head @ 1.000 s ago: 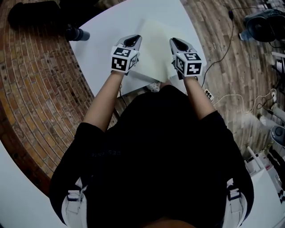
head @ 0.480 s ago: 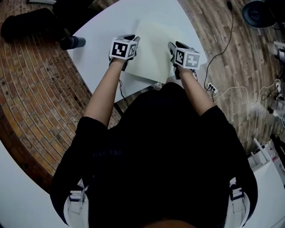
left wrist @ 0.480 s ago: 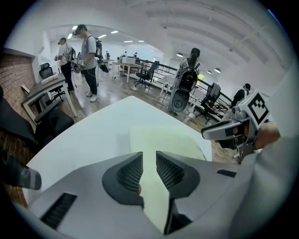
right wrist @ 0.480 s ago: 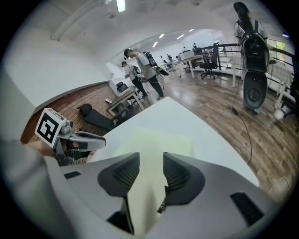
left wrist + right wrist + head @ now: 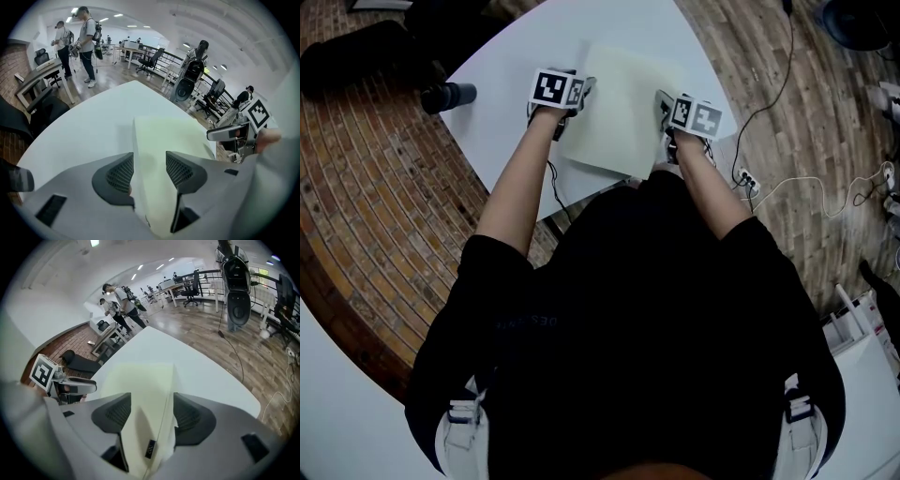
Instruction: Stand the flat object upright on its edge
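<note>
Left gripper view: the left gripper [image 5: 149, 171] is seen with jaws that have just been opening, now spread wide. The left edge of the pale board [image 5: 173, 136] sits between them, unpressed. The right gripper [image 5: 151, 416] is likewise released astride the right edge. The board appears to lie flat on the white table [image 5: 89, 126], at its near side. Both edges are probably straddled so that it can be tipped up evenly.

Head camera steeply down — tool cameras close, same pale sheet [image 5: 623, 103].
</note>
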{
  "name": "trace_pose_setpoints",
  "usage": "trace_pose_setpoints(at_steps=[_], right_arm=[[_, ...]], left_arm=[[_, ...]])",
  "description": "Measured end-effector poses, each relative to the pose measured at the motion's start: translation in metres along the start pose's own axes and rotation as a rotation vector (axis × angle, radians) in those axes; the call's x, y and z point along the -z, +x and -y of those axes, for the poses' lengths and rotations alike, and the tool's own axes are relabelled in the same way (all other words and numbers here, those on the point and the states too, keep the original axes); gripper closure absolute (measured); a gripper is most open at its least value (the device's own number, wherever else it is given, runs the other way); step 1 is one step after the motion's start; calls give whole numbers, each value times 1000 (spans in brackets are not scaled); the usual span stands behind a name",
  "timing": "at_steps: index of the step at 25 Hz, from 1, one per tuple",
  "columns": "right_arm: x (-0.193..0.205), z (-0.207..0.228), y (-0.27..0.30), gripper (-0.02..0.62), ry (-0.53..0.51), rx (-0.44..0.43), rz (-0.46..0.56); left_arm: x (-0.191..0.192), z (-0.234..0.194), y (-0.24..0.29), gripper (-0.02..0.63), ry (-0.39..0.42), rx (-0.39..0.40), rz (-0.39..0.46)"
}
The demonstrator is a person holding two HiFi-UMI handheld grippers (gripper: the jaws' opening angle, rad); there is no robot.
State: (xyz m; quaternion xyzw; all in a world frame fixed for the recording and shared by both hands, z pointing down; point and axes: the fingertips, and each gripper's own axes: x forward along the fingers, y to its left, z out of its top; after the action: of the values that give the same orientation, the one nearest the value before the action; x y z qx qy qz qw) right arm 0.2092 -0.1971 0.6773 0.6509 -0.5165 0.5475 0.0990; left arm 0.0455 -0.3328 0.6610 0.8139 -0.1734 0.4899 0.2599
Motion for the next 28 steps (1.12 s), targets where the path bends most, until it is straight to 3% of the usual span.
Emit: trace_pose_setpoints(at_steps=[7, 15, 28], right_arm=[[-1, 5, 17, 287, 75, -18, -31], [11, 2, 31, 298, 86, -34, -78], [12, 7, 33, 314, 69, -18, -67]], left_arm=[[2, -5, 20, 376, -30, 42, -37], [9, -5, 29, 376, -86, 91, -53], [9, 2, 33, 382, -59, 42, -51]])
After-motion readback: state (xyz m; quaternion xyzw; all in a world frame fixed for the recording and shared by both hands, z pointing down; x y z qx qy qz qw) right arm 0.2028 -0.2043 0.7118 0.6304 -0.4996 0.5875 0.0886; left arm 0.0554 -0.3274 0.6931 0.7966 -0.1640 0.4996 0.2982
